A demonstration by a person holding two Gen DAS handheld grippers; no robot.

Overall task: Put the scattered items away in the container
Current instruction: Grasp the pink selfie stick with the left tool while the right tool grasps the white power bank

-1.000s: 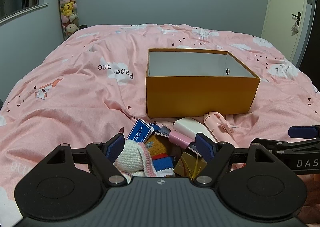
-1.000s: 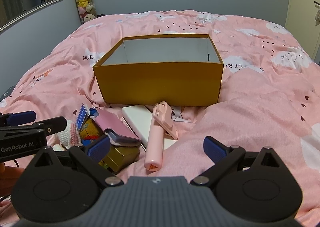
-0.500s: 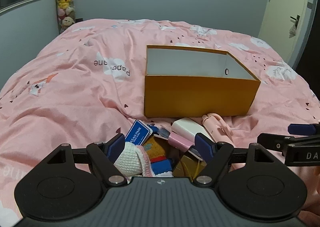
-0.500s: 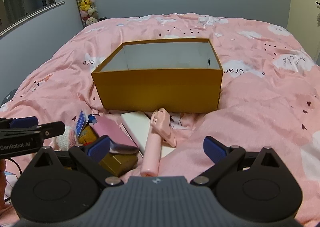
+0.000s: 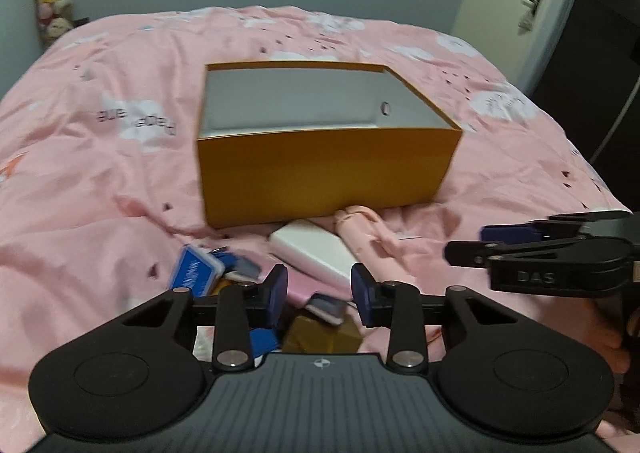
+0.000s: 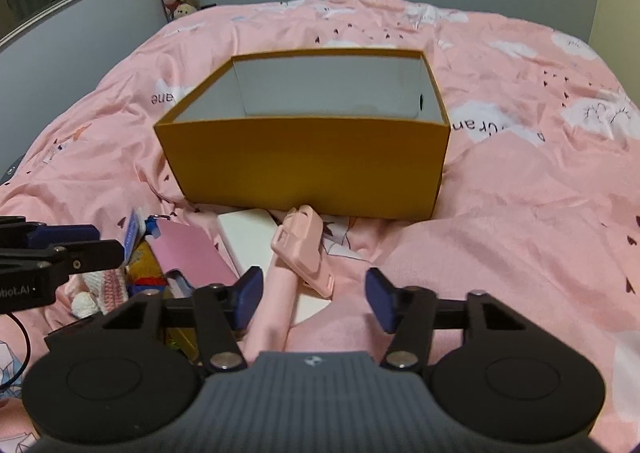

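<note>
An open orange box [image 5: 328,169] [image 6: 304,169] stands on the pink bedspread, and the scattered items lie in a pile just in front of it. My left gripper [image 5: 319,293] hovers over the pile with its jaws closing. The grey end of a pink case [image 5: 298,291] and a gold box [image 5: 320,335] lie below the gap, and the pads press on neither. My right gripper [image 6: 314,297] is also closing. The handle of a pink selfie stick [image 6: 280,293] lies between its fingers, close to the left pad and clear of the right pad.
A white power bank [image 6: 248,237], a blue card [image 5: 196,273] and a crocheted toy [image 6: 104,289] are also in the pile. The left gripper [image 6: 80,241] shows at the left edge of the right wrist view. Rumpled bedspread [image 6: 520,213] spreads all around the box.
Both grippers have moved forward and down onto the pile, so the box looms larger. Both pairs of jaws have narrowed from wide open. The left view has swung and blurred.
</note>
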